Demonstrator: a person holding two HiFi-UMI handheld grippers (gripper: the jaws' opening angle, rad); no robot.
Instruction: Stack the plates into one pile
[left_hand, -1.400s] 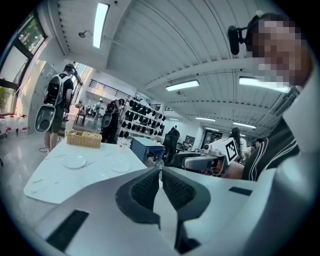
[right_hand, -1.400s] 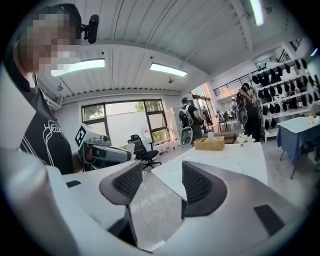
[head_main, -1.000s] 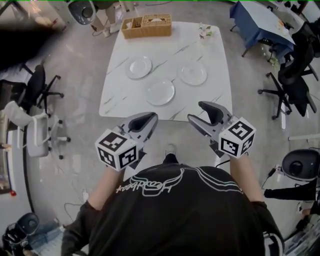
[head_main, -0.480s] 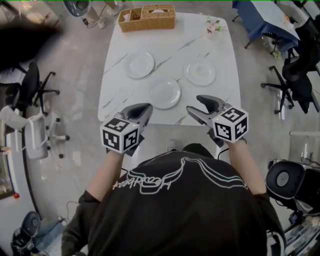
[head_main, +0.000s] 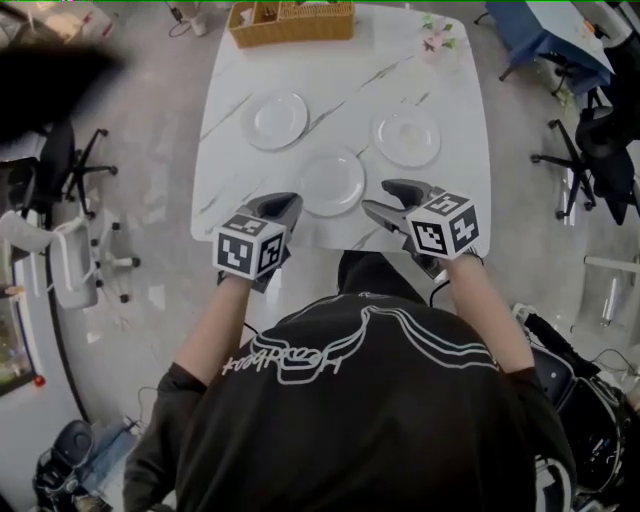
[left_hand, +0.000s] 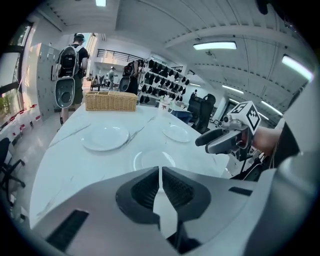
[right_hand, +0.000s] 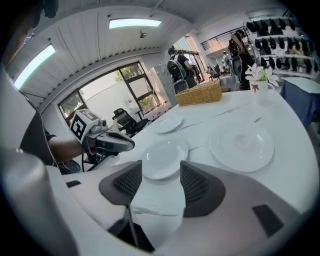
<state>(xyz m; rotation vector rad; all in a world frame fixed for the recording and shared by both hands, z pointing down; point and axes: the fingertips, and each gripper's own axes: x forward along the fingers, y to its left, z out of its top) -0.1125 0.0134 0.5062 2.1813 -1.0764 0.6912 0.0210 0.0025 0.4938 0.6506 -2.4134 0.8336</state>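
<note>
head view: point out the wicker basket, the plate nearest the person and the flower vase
wicker basket (head_main: 290, 36), head view, its front wall
nearest plate (head_main: 331, 180), head view, its centre
flower vase (head_main: 436, 36), head view, the blooms

Head view: the top edge cut off the far side of the wicker basket (head_main: 290, 18) at the far end of the worktop (head_main: 230, 150), and its contents were too small to tell. A dark blurred shape (head_main: 50, 75) filled the upper left corner. The left tool (head_main: 284, 204) and right tool (head_main: 384, 197) each hid a stretch of the worktop's near edge.

Left gripper view: the tool's body hid the near rim of the nearest plate (left_hand: 150, 159). The people (left_hand: 70, 55) beyond were too small for detail.

Right gripper view: the tool hid that plate's near rim. The flowers (right_hand: 261, 75) were blurred.
</note>
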